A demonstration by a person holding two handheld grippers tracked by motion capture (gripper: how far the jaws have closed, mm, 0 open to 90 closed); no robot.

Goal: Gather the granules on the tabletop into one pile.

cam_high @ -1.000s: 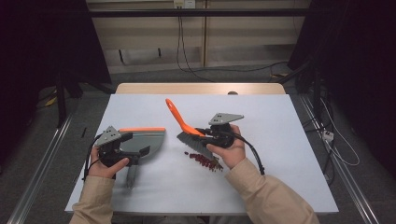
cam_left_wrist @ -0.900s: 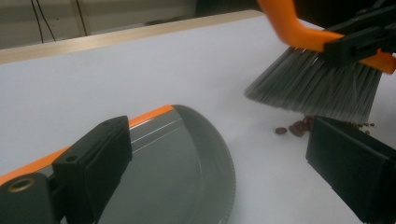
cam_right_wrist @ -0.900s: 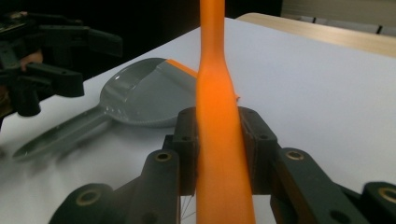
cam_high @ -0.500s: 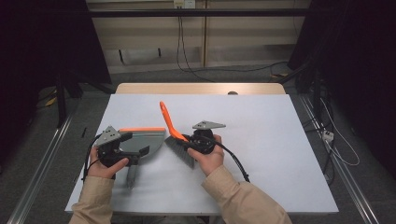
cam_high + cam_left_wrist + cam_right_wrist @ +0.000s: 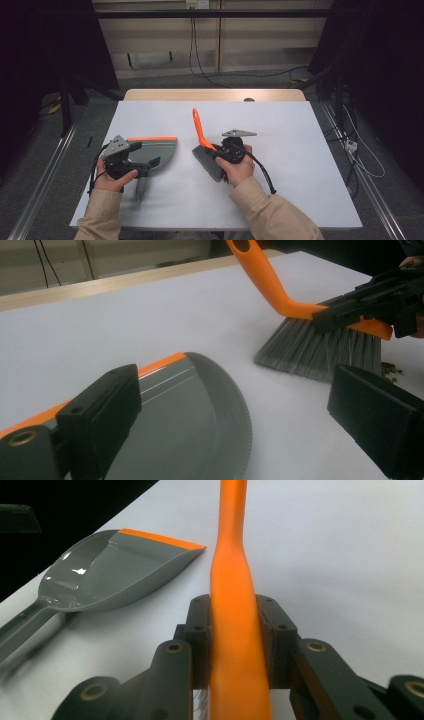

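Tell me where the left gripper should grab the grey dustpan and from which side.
Grip the dustpan by its narrow grey handle, which sticks out toward the person's edge of the table. Come from above, with the jaws either side of it. The pan is broad and lies flat, so the handle probably suits the left gripper best.

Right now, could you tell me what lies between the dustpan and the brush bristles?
Nothing: bare white table separates the dustpan from the brush, in the left gripper view.
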